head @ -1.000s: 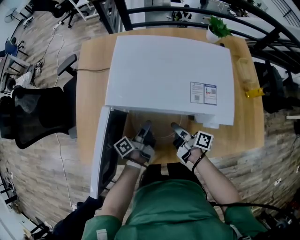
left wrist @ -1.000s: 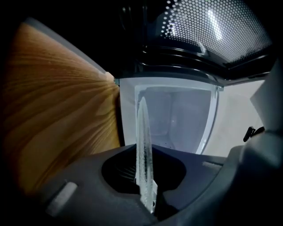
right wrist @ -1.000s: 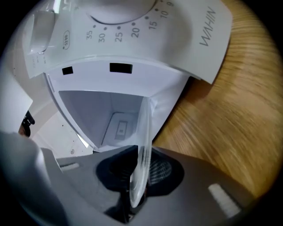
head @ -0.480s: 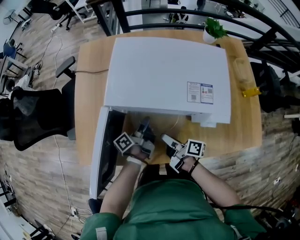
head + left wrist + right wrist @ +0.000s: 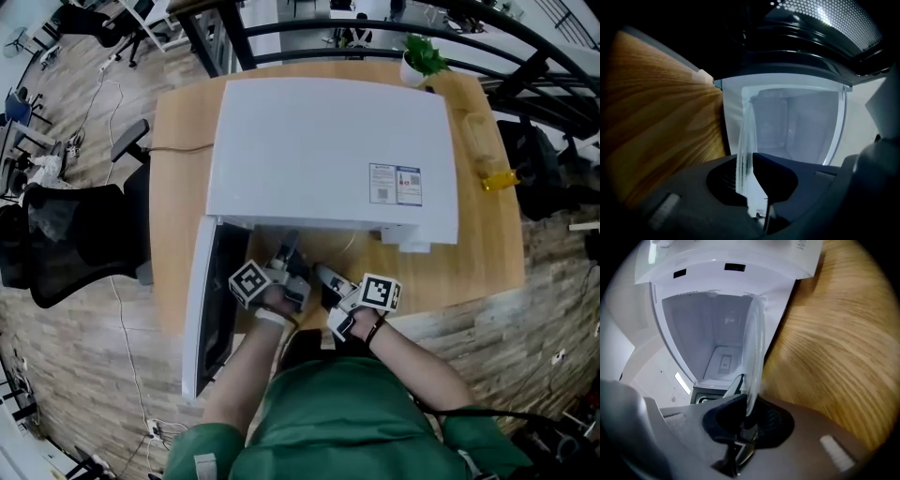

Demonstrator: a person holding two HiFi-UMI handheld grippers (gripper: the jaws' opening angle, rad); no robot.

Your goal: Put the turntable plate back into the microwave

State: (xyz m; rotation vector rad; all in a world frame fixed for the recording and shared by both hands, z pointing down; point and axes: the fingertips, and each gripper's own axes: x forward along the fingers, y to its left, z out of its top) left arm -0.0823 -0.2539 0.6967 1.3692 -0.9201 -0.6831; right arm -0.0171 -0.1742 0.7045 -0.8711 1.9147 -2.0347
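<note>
- Turntable plate: clear glass, seen edge-on up the middle of both gripper views, held just in front of the microwave's mouth at lower centre of the head view; not yet inside the cavity.
- Gripped at its near rim by both tongs: left gripper nearly closed on the glass, its jaws just easing apart; right gripper narrowing its jaws onto the rim, with the glass between the pads.
- Lying roughly in line with the wooden table, so apparently close to level.
- White microwave filling the centre of the head view; door swung open at lower left.
- Cavity lit grey and bare as far as visible; no telling whether a roller ring or hub sits on its floor.
- Step in hand, by judgement: bringing the plate up to the opening, just short of insertion.
- Next move, by judgement: calls for keeping the plate flat, sliding it through the mouth clear of frame and door, then lowering it centred on the floor before letting go.
- Worth minding: a loosening left hold on slick glass.
</note>
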